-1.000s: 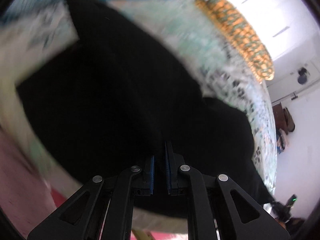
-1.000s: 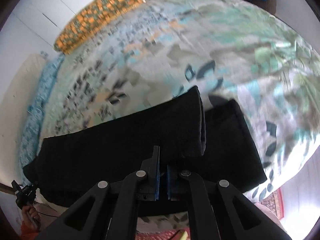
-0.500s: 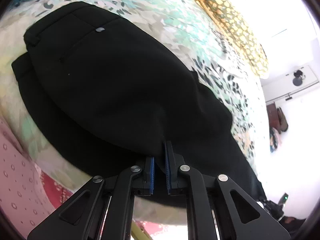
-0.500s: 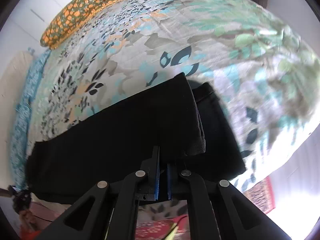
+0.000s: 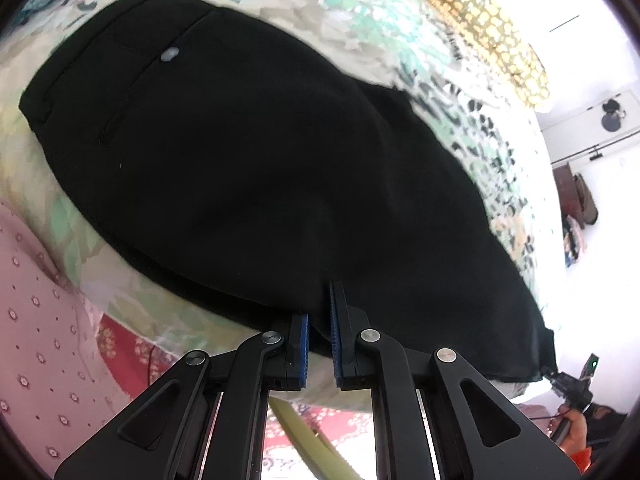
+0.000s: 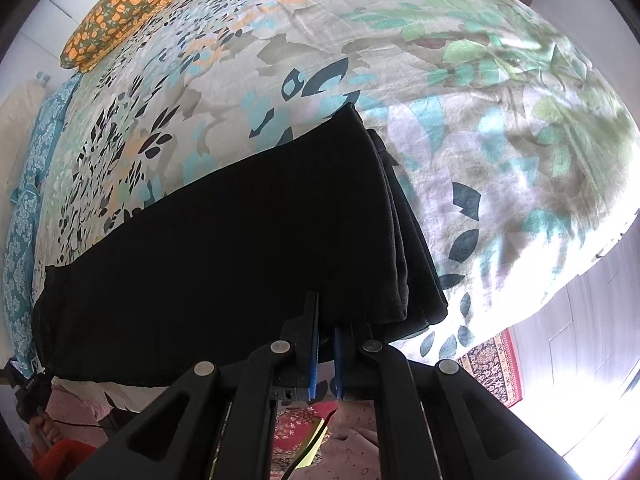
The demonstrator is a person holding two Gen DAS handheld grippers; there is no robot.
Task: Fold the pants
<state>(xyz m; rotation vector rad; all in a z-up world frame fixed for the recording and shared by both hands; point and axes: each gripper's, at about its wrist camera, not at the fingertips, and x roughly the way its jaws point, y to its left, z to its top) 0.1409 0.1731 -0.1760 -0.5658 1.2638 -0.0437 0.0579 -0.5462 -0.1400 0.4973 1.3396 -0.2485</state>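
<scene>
One black pants, two tools pinching near edge.

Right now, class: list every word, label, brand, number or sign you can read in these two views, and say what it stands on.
None: no readable text in either view.
The pants show only a plain button, no label.
The bedsheet and pillow carry prints of leaves and flowers, no letters.
The rug has a pattern only.
Things on the far wall are too small to read.
</scene>
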